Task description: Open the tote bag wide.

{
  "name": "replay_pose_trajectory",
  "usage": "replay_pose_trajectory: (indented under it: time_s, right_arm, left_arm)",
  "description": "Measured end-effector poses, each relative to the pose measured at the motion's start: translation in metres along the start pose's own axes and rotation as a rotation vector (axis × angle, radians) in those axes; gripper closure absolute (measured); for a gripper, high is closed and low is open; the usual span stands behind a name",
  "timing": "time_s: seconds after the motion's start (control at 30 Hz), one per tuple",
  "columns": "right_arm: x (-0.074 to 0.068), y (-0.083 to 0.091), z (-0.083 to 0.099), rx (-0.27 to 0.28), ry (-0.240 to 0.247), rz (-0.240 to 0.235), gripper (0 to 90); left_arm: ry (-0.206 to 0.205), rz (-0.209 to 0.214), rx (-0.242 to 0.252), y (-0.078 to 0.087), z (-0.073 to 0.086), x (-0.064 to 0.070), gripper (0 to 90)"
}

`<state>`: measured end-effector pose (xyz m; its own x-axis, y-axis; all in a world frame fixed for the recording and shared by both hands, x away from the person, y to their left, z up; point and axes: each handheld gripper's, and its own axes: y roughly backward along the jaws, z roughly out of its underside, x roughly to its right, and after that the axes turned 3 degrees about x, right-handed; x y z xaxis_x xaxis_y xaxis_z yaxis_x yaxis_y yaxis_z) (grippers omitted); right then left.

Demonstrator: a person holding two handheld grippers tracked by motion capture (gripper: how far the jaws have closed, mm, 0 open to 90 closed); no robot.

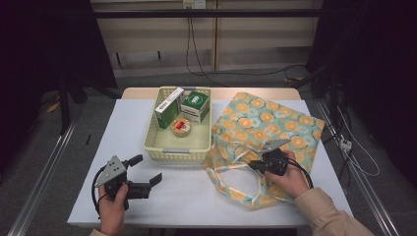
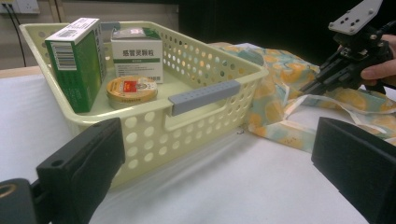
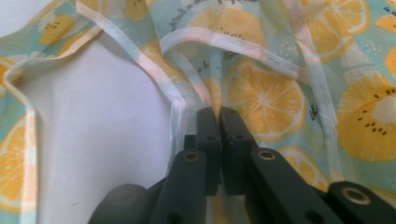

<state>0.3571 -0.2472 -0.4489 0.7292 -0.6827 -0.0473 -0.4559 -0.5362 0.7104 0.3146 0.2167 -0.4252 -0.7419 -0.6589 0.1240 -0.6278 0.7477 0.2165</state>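
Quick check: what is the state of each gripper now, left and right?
Left gripper: open, holding nothing, near the basket.
Right gripper: shut on the fruit-print bag.

**Claw status: left wide, right closed**

Left claw [image 1: 146, 169] is held low in the left hand [image 1: 114, 204], jaws spread wide apart, gripping nothing. Right claw [image 1: 252, 164] is held in the right hand [image 1: 290, 178], sleeved forearm entering from bottom right, jaws pressed together on cloth.
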Motion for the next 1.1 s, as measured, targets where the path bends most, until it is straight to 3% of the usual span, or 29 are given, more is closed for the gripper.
replay_pose_trajectory:
  time_s: [0.23,0.33,0.37,0.4,0.53,0.73,0.8,0.93,1.1]
  right_arm:
    - [0.008,0.020,-0.009,0.060,-0.040,-0.028,89.6]
    - [0.027,0.038,-0.016,0.104,-0.088,-0.013,89.3]
    - [0.027,0.038,-0.016,0.104,-0.088,-0.013,89.3]
    - [0.035,0.045,-0.020,0.102,-0.084,0.020,89.3]
    - [0.057,0.050,-0.023,0.108,-0.123,0.027,89.8]
    - [0.091,0.043,-0.016,0.108,-0.208,0.079,90.0]
    - [0.099,0.038,-0.012,0.112,-0.216,0.074,90.0]
    - [0.108,0.027,-0.005,0.098,-0.249,0.108,89.9]
    - [0.109,0.017,-0.002,0.066,-0.240,0.111,88.8]
  left_arm:
    - [0.001,0.000,-0.004,0.001,0.001,-0.001,2.5]
    - [0.000,0.000,-0.005,0.001,0.001,-0.001,2.5]
    - [0.000,0.000,-0.005,0.001,0.001,-0.001,2.5]
    - [0.008,0.000,0.001,0.000,0.001,-0.001,2.5]
    - [0.005,0.002,-0.002,0.000,0.001,-0.001,2.5]
    - [0.012,0.000,-0.003,0.000,0.002,-0.002,2.5]
    - [0.013,-0.001,-0.003,0.000,0.002,-0.003,2.5]
    - [0.012,-0.002,-0.005,0.000,0.002,-0.003,2.5]
    - [0.011,0.001,-0.007,0.000,0.002,-0.003,2.5]
